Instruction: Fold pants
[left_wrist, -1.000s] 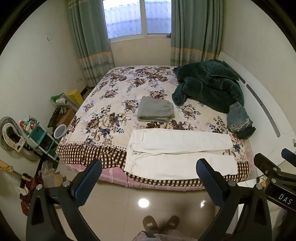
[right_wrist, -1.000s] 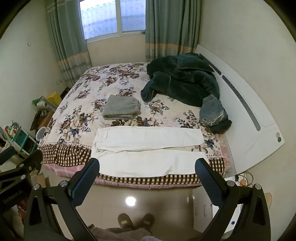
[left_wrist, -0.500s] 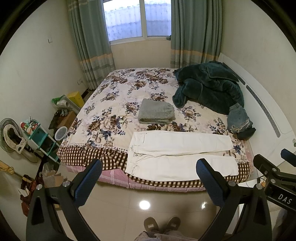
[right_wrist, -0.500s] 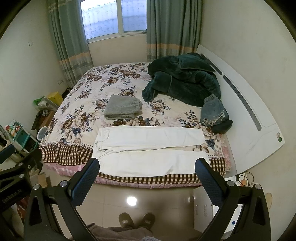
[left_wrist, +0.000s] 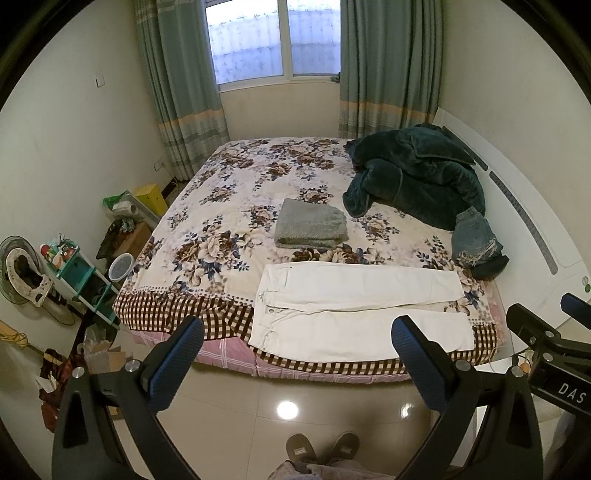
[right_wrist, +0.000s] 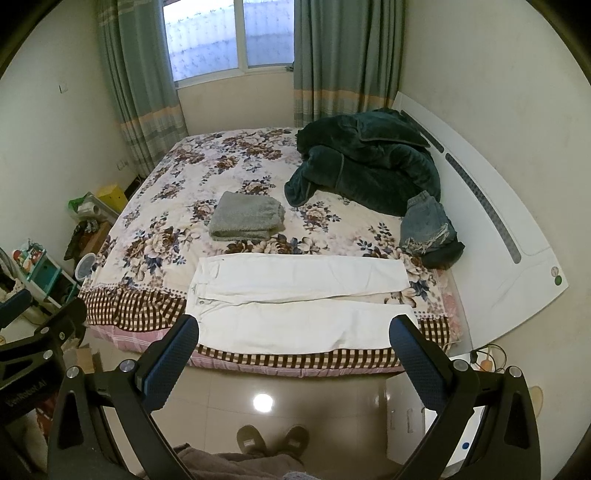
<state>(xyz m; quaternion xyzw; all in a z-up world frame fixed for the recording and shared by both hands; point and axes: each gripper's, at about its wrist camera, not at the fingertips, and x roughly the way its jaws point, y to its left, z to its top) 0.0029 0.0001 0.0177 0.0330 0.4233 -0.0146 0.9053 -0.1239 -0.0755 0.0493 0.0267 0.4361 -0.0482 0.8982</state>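
White pants (left_wrist: 360, 308) lie flat along the near edge of the floral bed (left_wrist: 236, 206), waist to the left, legs to the right; they also show in the right wrist view (right_wrist: 299, 295). My left gripper (left_wrist: 297, 341) is open and empty, held well back from the bed above the floor. My right gripper (right_wrist: 295, 339) is open and empty too, at a similar distance. The right gripper's body shows at the right edge of the left wrist view (left_wrist: 546, 343).
A folded grey towel (left_wrist: 310, 223) lies mid-bed behind the pants. A dark green blanket (left_wrist: 417, 173) and jeans (left_wrist: 476, 240) are piled at the right by the white headboard (left_wrist: 532, 229). Shelves and clutter (left_wrist: 74, 266) stand left of the bed. Slippered feet (left_wrist: 321, 448) are on the tiled floor.
Both views have drifted slightly, so the bed and pants sit a little lower in frame. Both grippers stay open and empty.
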